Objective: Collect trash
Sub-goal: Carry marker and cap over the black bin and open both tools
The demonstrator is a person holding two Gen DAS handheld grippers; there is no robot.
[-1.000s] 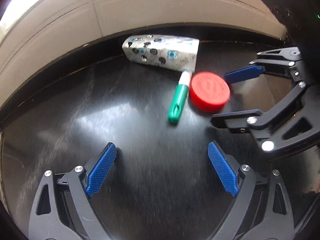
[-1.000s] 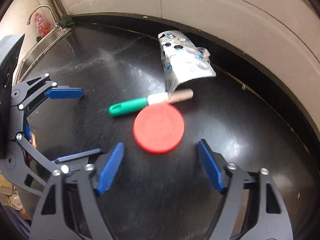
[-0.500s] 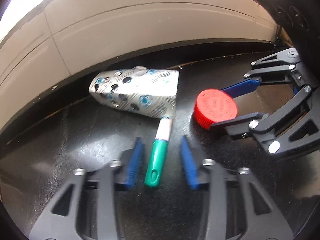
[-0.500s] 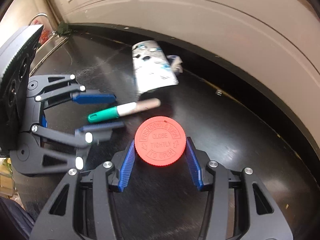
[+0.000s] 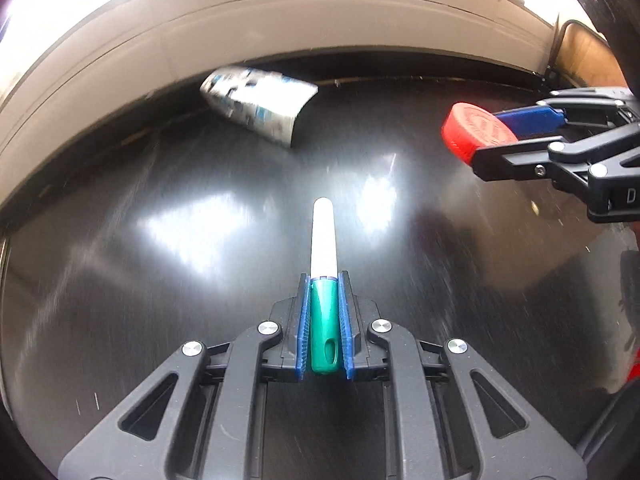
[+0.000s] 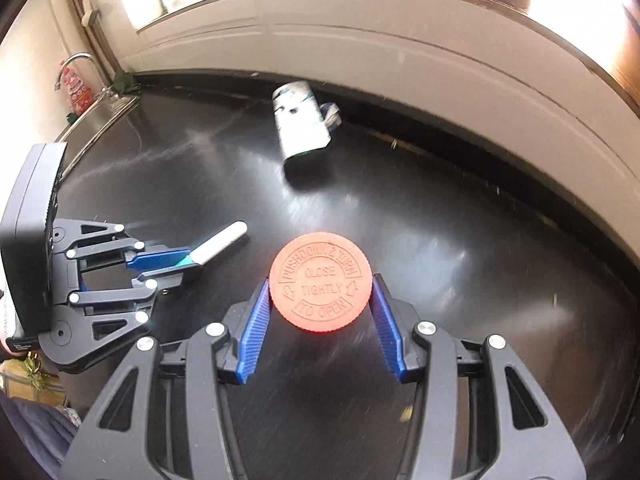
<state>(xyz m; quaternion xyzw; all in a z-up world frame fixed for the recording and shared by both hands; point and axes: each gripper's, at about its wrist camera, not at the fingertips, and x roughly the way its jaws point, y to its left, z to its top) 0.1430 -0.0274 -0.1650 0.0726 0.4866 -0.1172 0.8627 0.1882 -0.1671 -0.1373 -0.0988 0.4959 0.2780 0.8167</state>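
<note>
My left gripper (image 5: 325, 280) is shut on a green-and-white marker (image 5: 324, 280), gripped by its green cap with the white barrel pointing forward above the black counter (image 5: 160, 280). The same marker (image 6: 218, 248) shows in the right wrist view, held by the left gripper (image 6: 192, 262). My right gripper (image 6: 320, 284) is shut on a red screw cap (image 6: 320, 282), its blue pads pressing both sides of the rim. That red cap (image 5: 476, 130) also appears at the right of the left wrist view. A crumpled silver blister pack (image 5: 260, 106) (image 6: 302, 124) lies on the counter near the back wall.
A pale tiled wall (image 6: 400, 52) runs along the counter's far edge. A sink with a tap (image 6: 80, 60) and a red-labelled bottle (image 6: 76, 88) sits at the counter's far left. A cardboard box (image 5: 588, 60) stands at the far right.
The left gripper closed on the marker and lifted it off the counter. The right gripper closed on the red cap and raised it. Both pulled back from the blister pack.
</note>
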